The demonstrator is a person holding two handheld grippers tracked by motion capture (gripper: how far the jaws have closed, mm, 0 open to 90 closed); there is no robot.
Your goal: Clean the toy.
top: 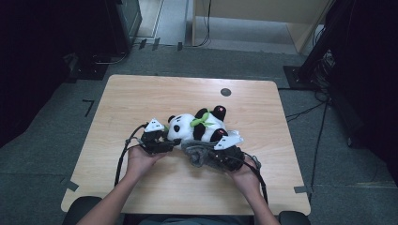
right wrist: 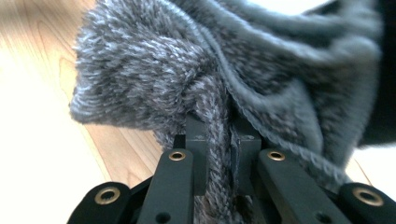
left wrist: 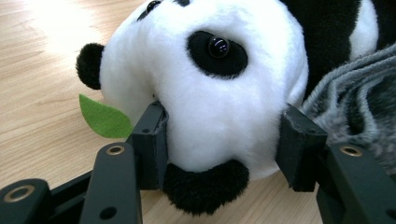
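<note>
Black-and-white plush panda toy (top: 195,126) lies on its side mid light-wood worktop (top: 141,98), long axis running left-right, head toward left tool (left wrist: 219,140). That tool is half-open, jaws clamped on the head. Grey fuzzy knit cloth (right wrist: 210,70) sits against panda's near side, pinched tight in right tool (right wrist: 219,140) (nearer arm for the cloth). Judging next pull goes cloth toward head, leftwards.

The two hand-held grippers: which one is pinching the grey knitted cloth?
The right hand-held gripper, jaws clamped on the grey knitted cloth. The left hand-held gripper straddles the panda's head instead.
</note>
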